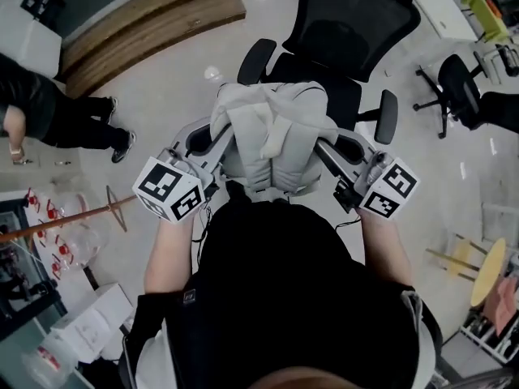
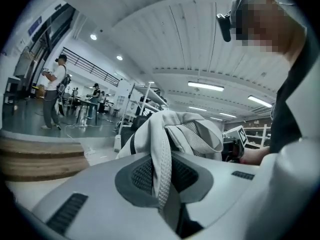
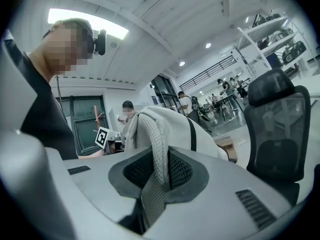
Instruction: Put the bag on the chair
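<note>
I hold a light grey backpack (image 1: 272, 132) up between both grippers, just in front of a black mesh office chair (image 1: 345, 43). The bag hangs above the front of the seat, and whether it touches the seat is hidden. My left gripper (image 1: 212, 142) is shut on one mesh-lined shoulder strap (image 2: 161, 169). My right gripper (image 1: 334, 150) is shut on the other strap (image 3: 152, 171). The left gripper view has the bag's body (image 2: 195, 131) bulging past the jaws. In the right gripper view the chair's backrest (image 3: 277, 129) stands close on the right.
A person in dark clothes (image 1: 49, 108) stands at the left beside wooden steps (image 1: 146, 19). A second black office chair (image 1: 454, 83) is at the right. An orange pole on a stand (image 1: 69, 221) and cluttered shelves are at lower left, a yellow stool (image 1: 486, 270) at lower right.
</note>
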`<state>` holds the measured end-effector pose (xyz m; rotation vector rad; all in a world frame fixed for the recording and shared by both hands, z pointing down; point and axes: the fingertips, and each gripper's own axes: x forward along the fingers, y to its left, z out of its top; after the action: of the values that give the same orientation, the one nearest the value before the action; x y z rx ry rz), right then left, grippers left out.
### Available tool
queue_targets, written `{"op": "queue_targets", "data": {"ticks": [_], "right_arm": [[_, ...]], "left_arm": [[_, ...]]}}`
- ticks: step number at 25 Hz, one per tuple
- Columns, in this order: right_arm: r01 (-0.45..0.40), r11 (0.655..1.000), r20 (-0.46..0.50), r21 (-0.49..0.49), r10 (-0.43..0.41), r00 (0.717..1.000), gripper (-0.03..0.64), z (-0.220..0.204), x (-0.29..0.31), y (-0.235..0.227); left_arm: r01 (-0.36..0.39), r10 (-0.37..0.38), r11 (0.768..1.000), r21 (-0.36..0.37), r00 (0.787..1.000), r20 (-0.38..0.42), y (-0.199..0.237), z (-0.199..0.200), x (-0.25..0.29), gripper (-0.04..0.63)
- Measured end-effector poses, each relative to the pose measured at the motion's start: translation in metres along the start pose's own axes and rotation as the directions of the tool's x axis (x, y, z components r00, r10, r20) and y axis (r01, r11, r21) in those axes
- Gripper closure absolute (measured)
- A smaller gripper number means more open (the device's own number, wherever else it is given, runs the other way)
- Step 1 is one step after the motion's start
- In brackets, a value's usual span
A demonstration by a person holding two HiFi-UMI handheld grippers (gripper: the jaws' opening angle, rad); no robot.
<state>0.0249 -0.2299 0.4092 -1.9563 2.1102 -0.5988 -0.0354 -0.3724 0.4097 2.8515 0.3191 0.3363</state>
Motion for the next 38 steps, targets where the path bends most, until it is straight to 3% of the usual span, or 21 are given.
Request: {"op": "queue_targets", "data": {"ticks": [4,10,14,21,23,34,38], "right_arm": [[0.110,0.994,0.061,0.006,-0.110,0.992,0.541,0.004,0.020,-0.004],[0.238,0.969,0.138,0.061,-0.244,0.960,0.541,0.001,0.036,0.002],[0.290,0.952,0.147,0.094,-0.301,0.942,0.541,-0.006,0.036,0.008],[0.307,0.945,0.175,0.117,-0.324,0.930,0.543,0.006,-0.038,0.096],[0.316,0.942,0.185,0.115,-0.333,0.925,0.542,0.006,-0.050,0.103],[0.332,0.936,0.273,0.115,-0.352,0.895,0.541,0.056,-0.111,0.026],[0.366,0.923,0.285,0.120,-0.385,0.878,0.541,0.067,-0.123,0.010]], "left_arm": [[0.120,-0.120,0.992,0.041,0.993,-0.014,0.029,0.013,0.013,0.538],[0.268,-0.264,0.959,0.094,0.963,-0.055,0.052,0.027,0.027,0.540],[0.332,-0.327,0.942,0.058,0.942,-0.078,0.053,0.023,0.033,0.538],[0.347,-0.340,0.937,0.030,0.930,-0.138,-0.045,0.040,-0.023,0.539],[0.354,-0.346,0.935,0.030,0.927,-0.147,-0.059,0.040,-0.028,0.540],[0.385,-0.364,0.919,0.090,0.913,-0.184,-0.092,0.084,0.079,0.538],[0.417,-0.394,0.905,0.085,0.896,-0.207,-0.096,0.093,0.111,0.538]]}}
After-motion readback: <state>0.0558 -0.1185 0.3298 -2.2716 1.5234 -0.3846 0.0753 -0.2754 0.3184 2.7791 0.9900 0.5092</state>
